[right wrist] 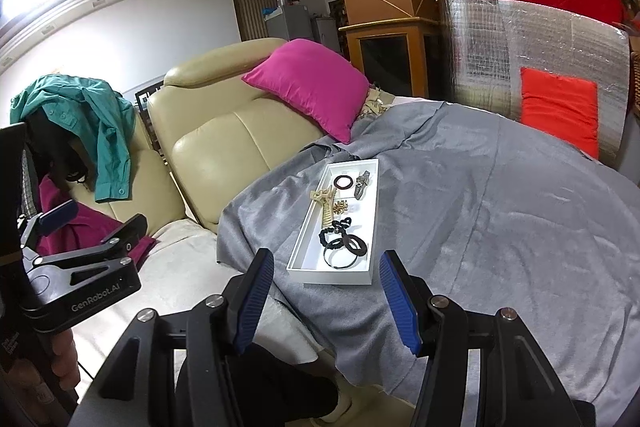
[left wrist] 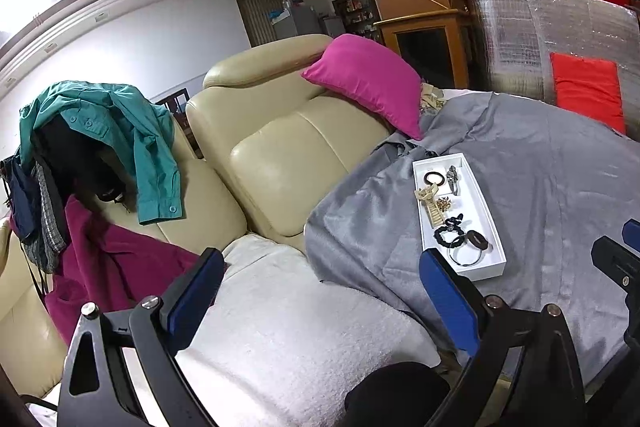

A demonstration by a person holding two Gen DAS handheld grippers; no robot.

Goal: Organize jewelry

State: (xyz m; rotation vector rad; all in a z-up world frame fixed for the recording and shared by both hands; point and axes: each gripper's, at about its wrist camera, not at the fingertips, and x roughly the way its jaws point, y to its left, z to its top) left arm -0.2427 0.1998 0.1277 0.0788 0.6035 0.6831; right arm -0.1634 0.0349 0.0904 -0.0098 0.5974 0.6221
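- The white tray [right wrist: 374, 211] lay on the grey cloth [right wrist: 480, 211], holding a watch [right wrist: 362, 183] at its far end, a cream hair claw [right wrist: 325, 205] and a gold piece [right wrist: 341, 206] in the middle, and black hair ties [right wrist: 340, 239] nearest.
- The right gripper [right wrist: 326, 301] hovered just short of the tray at its 6 o'clock, tongs spread and empty.
- The left gripper [left wrist: 320, 299] hung at the tray's 8 o'clock over the white throw [left wrist: 280, 327], also spread and empty.
- Risk, as a judgement: the hair ties overlapped, so a pinch could lift several, and a low approach might snag the loose cloth and shift the tray.
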